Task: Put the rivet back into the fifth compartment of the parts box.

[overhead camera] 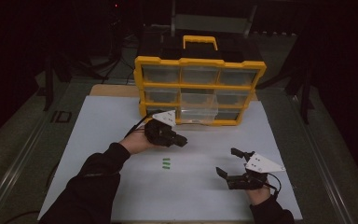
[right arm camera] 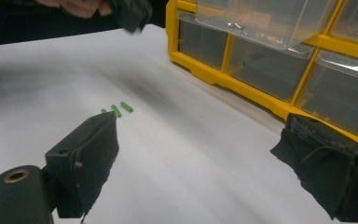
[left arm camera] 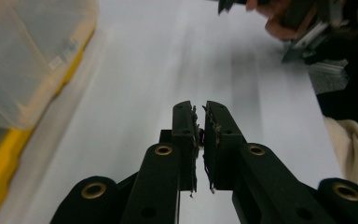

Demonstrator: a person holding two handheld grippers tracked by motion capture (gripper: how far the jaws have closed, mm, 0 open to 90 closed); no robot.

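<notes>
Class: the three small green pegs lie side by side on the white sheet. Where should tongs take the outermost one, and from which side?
Probably from above, across the middle of an end small green peg: it lies flat on the white sheet, and its neighbours crowd any sideways approach.

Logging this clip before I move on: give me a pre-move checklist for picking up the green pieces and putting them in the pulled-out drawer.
1. Green pieces lying free on the white sheet, between the hands: ok.
2. Left tool empty, jaws shut: not ok for a pick, must open.
3. Right tool open and empty: ok.
4. Middle drawer of the yellow organizer pulled out: ok.
5. Room in that drawer: cannot tell; a few small parts show inside.
</notes>
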